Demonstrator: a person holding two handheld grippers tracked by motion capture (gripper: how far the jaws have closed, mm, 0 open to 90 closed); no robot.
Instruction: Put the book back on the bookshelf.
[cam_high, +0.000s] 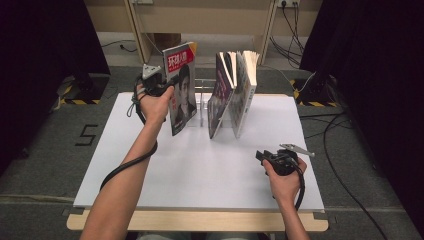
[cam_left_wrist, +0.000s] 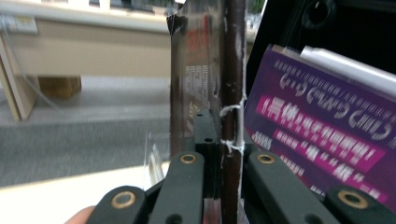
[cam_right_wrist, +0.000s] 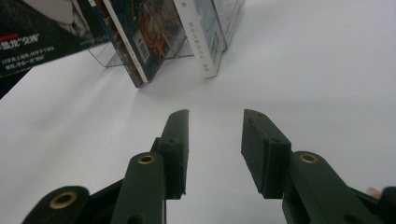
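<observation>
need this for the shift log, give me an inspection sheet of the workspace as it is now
surface: white board on a wooden table, bare in front.
job's things: red-cover magazine held upright, clear of the board; two more magazines lean in a clear rack.
clutter: nothing seen.
grippers: left claw shut on the magazine's spine; right claw open, empty, low over the board.
cables: black cable trails from the left claw; more on the floor at right.
surroundings: grey floor, black curtains, wooden frame behind.
</observation>
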